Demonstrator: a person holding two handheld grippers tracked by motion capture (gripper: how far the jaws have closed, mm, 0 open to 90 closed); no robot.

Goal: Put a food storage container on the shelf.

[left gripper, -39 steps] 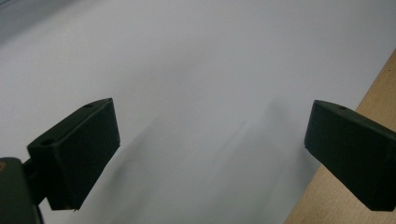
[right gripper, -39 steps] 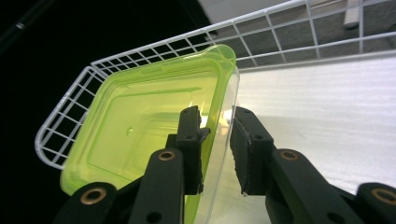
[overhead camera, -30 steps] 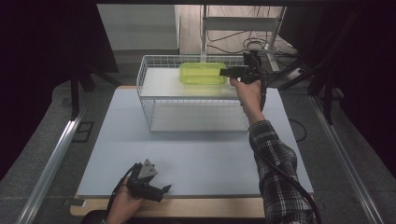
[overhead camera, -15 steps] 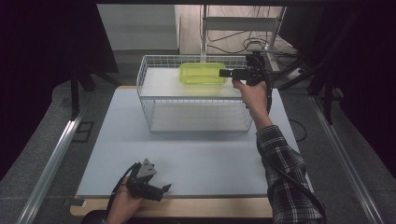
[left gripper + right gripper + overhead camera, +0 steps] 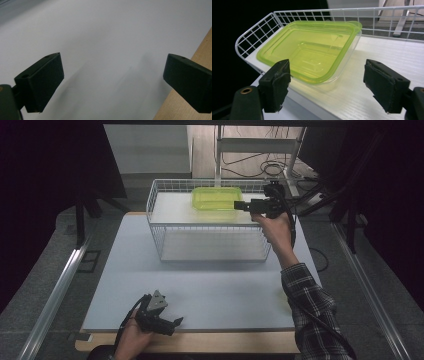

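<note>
Up in the upper middle of the high view, right gripper [image 5: 239, 205] held level at the right end of the white wire basket [image 5: 156, 200], jaws pointing left toward the green plastic container [image 5: 216, 198]; jaws just been opening, now standing wide, nothing between them; container lying clear of the pads in the right gripper view, just beyond the tips [image 5: 325, 87]. Green container [image 5: 312, 56] sitting upright and open-topped on the white shelf board [image 5: 372, 75] inside the basket, toward the upper left of that view, close against the wire wall [image 5: 254, 32] at its far corner; clear lower wall, bright green rim.

Down at the lower left of the high view, left gripper [image 5: 176, 322] resting low over the pale tabletop [image 5: 225, 285] near its front edge, held in the left hand [image 5: 131, 337], grey three-cornered plate on top; jaws wide apart in the left gripper view [image 5: 112, 82], nothing in the gap but bare white tabletop [image 5: 105, 37], with the wooden edge strip [image 5: 200, 50] at the right of the frame. Well apart from the basket and the container.
</note>
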